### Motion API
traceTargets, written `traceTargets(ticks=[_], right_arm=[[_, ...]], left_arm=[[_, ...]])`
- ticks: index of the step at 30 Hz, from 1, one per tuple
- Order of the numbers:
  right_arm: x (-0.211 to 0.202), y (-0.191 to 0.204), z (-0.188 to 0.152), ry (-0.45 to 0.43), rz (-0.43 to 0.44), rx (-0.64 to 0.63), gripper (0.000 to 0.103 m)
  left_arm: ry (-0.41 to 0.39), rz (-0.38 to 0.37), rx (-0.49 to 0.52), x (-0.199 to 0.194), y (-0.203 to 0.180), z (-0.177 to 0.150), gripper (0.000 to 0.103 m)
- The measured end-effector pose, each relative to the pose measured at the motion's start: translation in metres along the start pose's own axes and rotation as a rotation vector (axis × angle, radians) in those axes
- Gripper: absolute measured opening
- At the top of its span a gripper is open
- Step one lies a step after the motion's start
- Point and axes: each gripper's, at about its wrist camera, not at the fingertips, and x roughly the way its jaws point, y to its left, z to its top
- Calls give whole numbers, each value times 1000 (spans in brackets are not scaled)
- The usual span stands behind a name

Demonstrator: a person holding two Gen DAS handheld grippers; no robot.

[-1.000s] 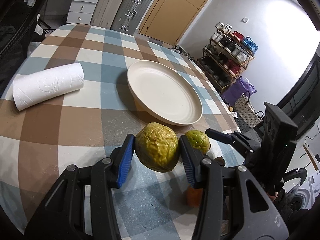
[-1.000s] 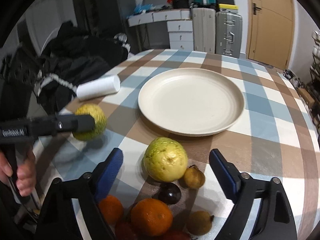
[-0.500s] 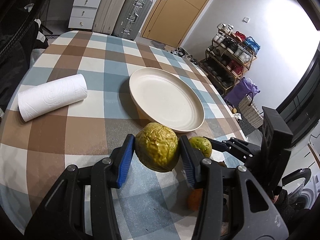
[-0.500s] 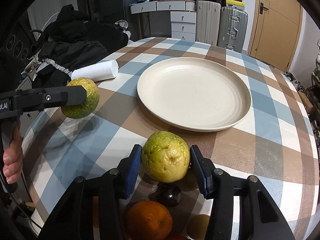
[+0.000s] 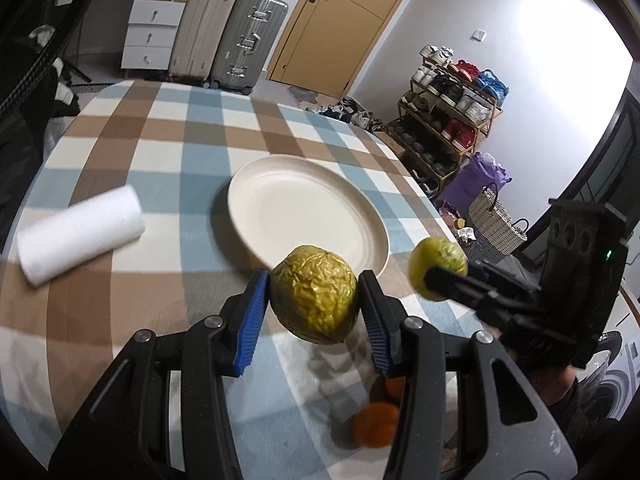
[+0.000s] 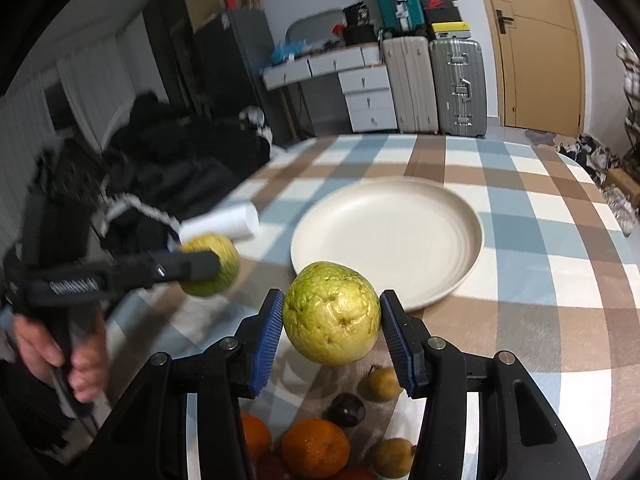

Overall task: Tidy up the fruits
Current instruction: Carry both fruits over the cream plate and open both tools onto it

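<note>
**Two guavas up, plate waiting**

My left gripper (image 5: 312,304) pinches the wrinkled guava (image 5: 314,294) across its middle, blue pads pressed on both flanks, the fruit clear of the table (image 5: 120,312). My right gripper (image 6: 330,326) pinches the smooth guava (image 6: 332,314) the same way, off the cloth too. Each fruit shows from the other side as well: the smooth one sits off to the right of my left tool, the wrinkled one to the left of my right.

Under my right tool, at the near edge of the table, the rest lie in a heap: oranges (image 6: 314,446), a dark plum (image 6: 345,410) and small brown fruits (image 6: 384,382).

Both guavas look firm but bruisable, I'd say, with some weight for their size. The wrinkled skin should give the pads good bite; the smooth one may slip if I squeeze too lightly. A hold across the widest part, as now, seems right.

Beyond them the plate (image 6: 460,216) sits empty, mid-table. A paper roll (image 5: 80,232) lies toward the left edge.

There is white lettering on the left tool's arm, too blurred for me to read.
</note>
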Motion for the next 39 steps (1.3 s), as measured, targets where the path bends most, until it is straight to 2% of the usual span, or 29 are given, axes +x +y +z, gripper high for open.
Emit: traceTargets(ticks=[6, 11, 17, 22, 30, 39], right_arm=[[-14, -20, 34, -34, 44, 50, 50], [-8, -38, 64, -36, 67, 73, 50], [26, -67, 103, -7, 88, 116, 50], [65, -89, 123, 34, 109, 151, 50], [129, -117, 126, 121, 122, 226, 50], [167, -129, 117, 214, 102, 269, 50]], left_arm=[[1, -5, 37, 19, -10, 34, 43], [5, -15, 53, 44, -15, 68, 43], [44, -5, 49, 89, -5, 100, 43], [84, 3, 49, 127, 8, 113, 43], [136, 12, 59, 171, 25, 117, 43], [139, 16, 57, 191, 32, 115, 43]])
